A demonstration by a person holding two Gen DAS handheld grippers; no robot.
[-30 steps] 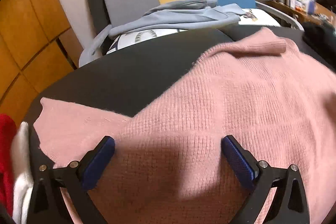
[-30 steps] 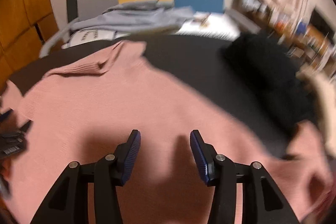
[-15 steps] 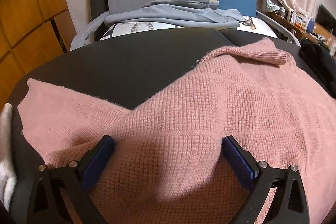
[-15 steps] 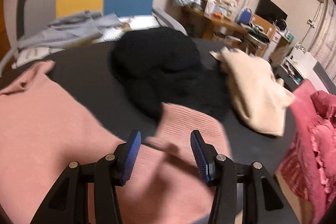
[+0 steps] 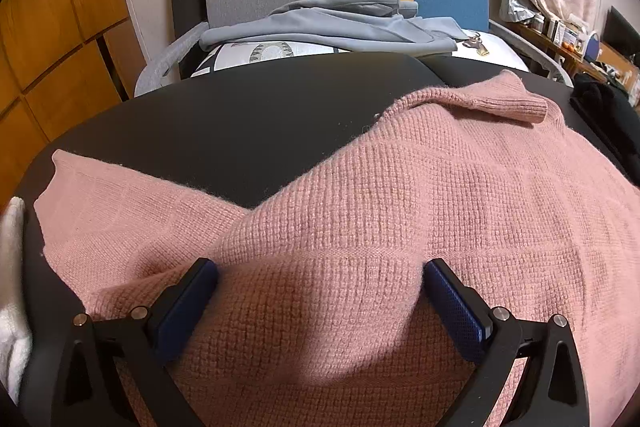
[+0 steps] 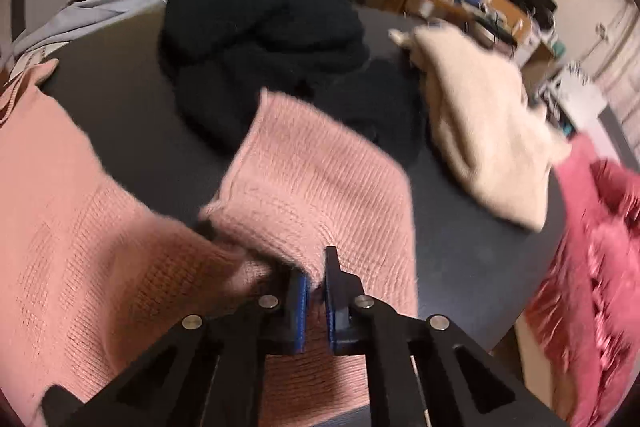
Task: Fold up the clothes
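Two grippers over pink knit sweater (image 5: 400, 211), spread across dark table (image 5: 248, 131). Left gripper (image 5: 320, 303): fingers wide apart, resting on sweater body, gripping nothing. Right gripper (image 6: 316, 291): fingers nearly closed, pinching edge of pink sleeve (image 6: 320, 183) that lies out to side beside black garment (image 6: 272, 39). Cream garment (image 6: 480, 119) and red garment (image 6: 600, 247) further right. Judged step: sleeve fold. Next move likely calls for carrying sleeve inward across body while left fingers pin cloth down.
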